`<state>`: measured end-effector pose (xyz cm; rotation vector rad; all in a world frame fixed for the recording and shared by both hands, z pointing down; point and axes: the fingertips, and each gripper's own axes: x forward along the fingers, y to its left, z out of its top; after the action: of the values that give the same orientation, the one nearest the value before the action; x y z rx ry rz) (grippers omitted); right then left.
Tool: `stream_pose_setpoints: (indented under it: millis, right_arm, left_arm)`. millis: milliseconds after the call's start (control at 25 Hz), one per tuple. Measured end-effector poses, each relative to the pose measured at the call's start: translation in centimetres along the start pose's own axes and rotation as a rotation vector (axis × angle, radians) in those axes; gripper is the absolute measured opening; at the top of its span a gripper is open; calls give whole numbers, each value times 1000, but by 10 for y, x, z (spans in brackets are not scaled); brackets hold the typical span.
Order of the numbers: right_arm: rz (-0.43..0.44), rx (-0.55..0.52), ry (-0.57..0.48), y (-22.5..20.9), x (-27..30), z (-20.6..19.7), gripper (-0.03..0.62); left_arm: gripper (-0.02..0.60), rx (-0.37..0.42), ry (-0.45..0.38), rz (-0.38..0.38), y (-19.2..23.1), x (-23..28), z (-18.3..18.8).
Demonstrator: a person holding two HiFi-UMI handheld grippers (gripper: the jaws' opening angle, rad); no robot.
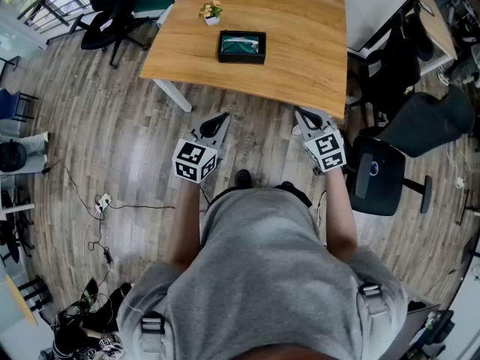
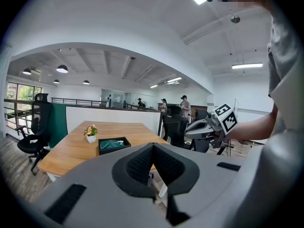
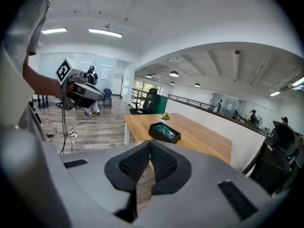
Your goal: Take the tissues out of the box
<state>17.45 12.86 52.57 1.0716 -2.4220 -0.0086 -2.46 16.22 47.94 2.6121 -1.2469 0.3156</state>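
A black tissue box (image 1: 241,47) with a teal, white-edged content lies on the wooden table (image 1: 300,58), near its middle. It shows as well in the left gripper view as the box (image 2: 113,145) and in the right gripper view as the box (image 3: 164,132). My left gripper (image 1: 220,118) is held off the table's near edge, over the floor, its jaws shut with nothing between them. My right gripper (image 1: 306,114) is level with it at the near edge, also shut and empty. Both stand well short of the box.
A small potted flower (image 1: 211,10) stands just left of and beyond the box. Black office chairs sit at the right (image 1: 382,172) and far left (image 1: 105,21). Cables (image 1: 101,201) lie on the wood floor. Several people stand far off in the room (image 2: 184,106).
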Motion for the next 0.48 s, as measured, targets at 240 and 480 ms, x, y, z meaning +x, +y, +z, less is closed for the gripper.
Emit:
stream_pose_setpoints:
  millis: [240, 480]
  right_arm:
    - [4, -24, 27, 7, 11, -2, 5]
    - [-9, -27, 30, 8, 18, 5, 5]
  left_arm:
    - [18, 13, 6, -8, 13, 1, -3]
    - [17, 8, -3, -22, 20, 1, -2]
